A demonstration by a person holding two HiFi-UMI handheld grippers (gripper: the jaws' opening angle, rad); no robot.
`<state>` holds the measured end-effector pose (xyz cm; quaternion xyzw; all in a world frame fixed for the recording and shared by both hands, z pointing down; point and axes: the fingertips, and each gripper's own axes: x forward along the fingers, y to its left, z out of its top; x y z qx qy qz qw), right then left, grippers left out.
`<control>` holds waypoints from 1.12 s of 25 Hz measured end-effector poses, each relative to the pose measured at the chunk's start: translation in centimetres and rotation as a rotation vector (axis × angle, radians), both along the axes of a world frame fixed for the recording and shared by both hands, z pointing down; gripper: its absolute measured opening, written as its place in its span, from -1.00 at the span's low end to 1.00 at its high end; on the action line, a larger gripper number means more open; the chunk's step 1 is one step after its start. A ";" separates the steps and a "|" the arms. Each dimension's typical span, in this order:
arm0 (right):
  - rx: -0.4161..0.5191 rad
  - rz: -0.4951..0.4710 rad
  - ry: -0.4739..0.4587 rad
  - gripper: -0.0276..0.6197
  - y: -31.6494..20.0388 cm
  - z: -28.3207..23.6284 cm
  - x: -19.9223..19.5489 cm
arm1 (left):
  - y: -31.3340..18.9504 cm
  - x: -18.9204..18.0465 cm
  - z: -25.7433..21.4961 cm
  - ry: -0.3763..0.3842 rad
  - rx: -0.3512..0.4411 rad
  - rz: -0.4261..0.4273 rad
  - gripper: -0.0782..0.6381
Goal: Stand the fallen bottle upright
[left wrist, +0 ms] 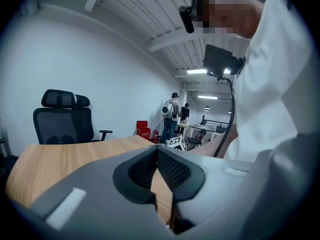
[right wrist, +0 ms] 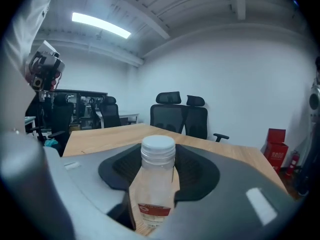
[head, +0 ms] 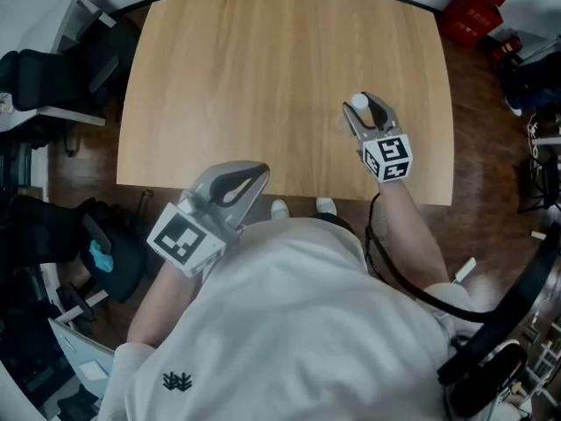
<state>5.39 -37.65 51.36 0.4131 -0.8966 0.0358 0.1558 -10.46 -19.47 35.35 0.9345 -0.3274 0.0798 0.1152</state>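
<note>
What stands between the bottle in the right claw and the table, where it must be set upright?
Nothing visible does. The right claw is shut on the bottle, cap upward, over the wooden table. The head view shows no other thing on the tabletop around it.

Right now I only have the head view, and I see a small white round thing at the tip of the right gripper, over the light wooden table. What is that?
Observer: It is the white screw cap of a clear plastic bottle with a red label.
Operator: Is the bottle actually gripped?
Observer: Yes. The right gripper is shut on its body, with the cap pointing up in the right gripper view.
Operator: And the other gripper?
Observer: The left gripper is shut and holds nothing; only the light wooden table shows past its jaws.
</note>
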 end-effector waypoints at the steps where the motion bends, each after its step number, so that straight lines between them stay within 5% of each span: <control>1: 0.006 0.005 0.009 -0.27 0.1 0.0 0.0 | 0.1 0.1 -0.1 0.001 0.004 0.008 -0.78; 8: -0.006 0.022 0.064 -0.21 0.5 0.1 0.4 | 1.2 -0.8 0.2 0.016 0.008 0.026 -0.78; 15: 0.003 0.089 0.077 0.07 2.4 -3.8 2.1 | 2.7 0.0 1.8 0.042 0.019 0.073 -0.78; 20: -0.003 0.088 0.052 0.12 7.4 -8.1 4.1 | 2.9 2.1 2.3 0.046 0.041 0.098 -0.78; 28: -0.093 -0.011 0.013 0.13 18.9 -9.5 8.8 | 8.4 6.5 1.9 0.037 0.052 -0.001 -0.78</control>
